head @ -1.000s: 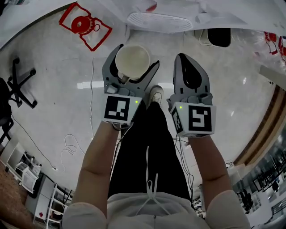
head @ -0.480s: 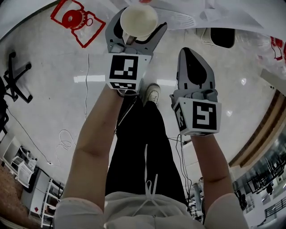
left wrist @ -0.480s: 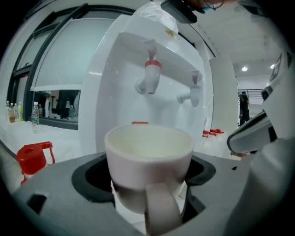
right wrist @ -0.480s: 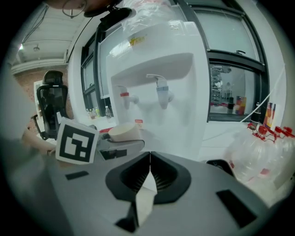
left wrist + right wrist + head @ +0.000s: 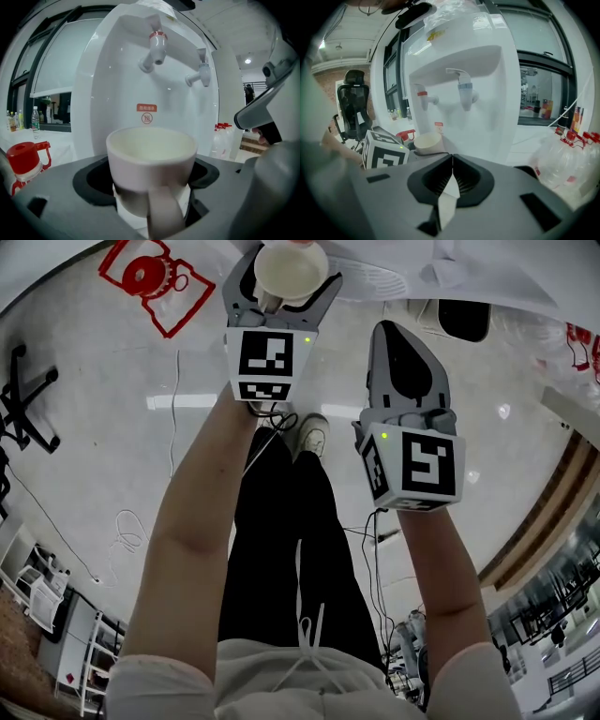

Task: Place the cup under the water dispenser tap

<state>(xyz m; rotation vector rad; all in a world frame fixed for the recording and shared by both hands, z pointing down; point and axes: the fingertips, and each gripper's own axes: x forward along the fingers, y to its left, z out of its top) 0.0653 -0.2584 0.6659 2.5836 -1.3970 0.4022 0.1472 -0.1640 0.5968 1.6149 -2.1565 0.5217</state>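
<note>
L hand-held gripper (image 5: 284,279) clamps cup (image 5: 151,164) — facing dispenser (image 5: 117,84); R hand-held gripper (image 5: 401,338) closed, empty

Space under red tap (image 5: 156,46) open; dispenser wall (image 5: 117,93) behind; blue tap (image 5: 201,75) close beside.

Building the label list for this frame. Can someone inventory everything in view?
cup: 1, cream, between the left gripper's jaws
water dispenser: 1, white, ahead of both grippers
red-banded tap: 1, white, dispenser front
blue-banded tap: 1, white, beside the red-banded one
red handled container: 1, red, left of the dispenser
office chair: 1, black, further left
plastic bottles: several, clear with red caps, right of the dispenser
cables: at least 2, on the floor
left gripper: 1, grey, shut on the cup
right gripper: 1, grey, shut, empty
person's legs: 2, black trousers
</note>
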